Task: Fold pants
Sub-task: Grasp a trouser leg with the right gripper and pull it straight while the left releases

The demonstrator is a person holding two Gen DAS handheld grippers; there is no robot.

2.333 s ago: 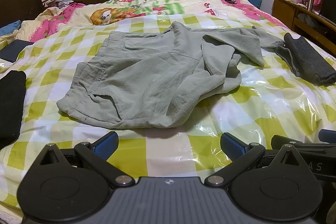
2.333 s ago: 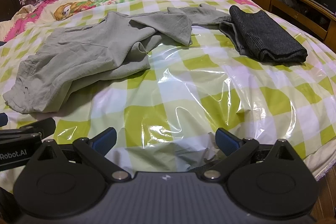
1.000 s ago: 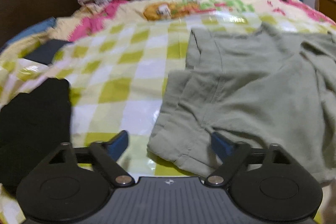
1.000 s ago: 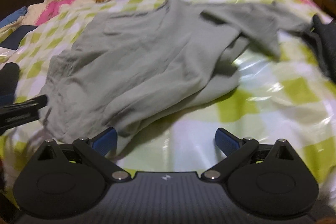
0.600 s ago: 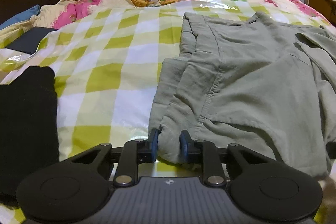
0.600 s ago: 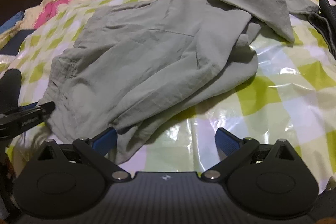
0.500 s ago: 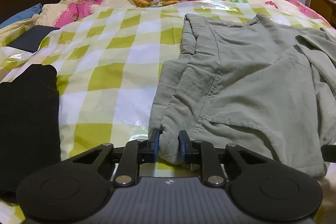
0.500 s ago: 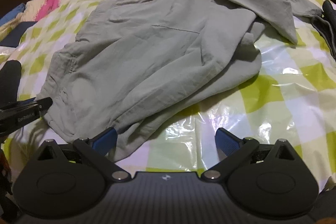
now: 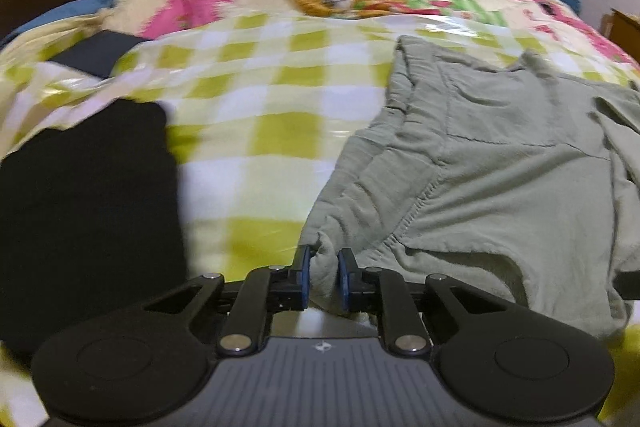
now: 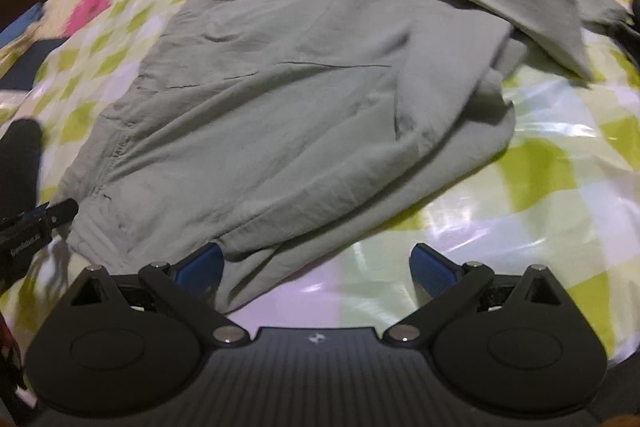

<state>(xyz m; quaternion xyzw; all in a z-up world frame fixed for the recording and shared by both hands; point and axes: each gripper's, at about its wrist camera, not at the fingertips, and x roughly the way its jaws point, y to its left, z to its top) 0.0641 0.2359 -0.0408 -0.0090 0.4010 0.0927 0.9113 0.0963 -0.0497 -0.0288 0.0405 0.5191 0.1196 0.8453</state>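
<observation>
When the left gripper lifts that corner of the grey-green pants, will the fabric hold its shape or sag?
Likely sag: the pants lie creased and limp. The corner bunches between the left gripper pads, suggesting thin, soft cloth. It may slide easily over the glossy checked cover.

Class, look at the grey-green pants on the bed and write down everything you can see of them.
The pants are grey-green, of soft creased cloth, with a gathered waistband and a stitched pocket. They lie spread and rumpled on the checked bed cover, one leg folded back across the far side. The left gripper pinches a near waistband corner; the right gripper stands open at the near edge.

Black garment (image 9: 84, 211) beside bare sheet (image 9: 256, 115)
</observation>
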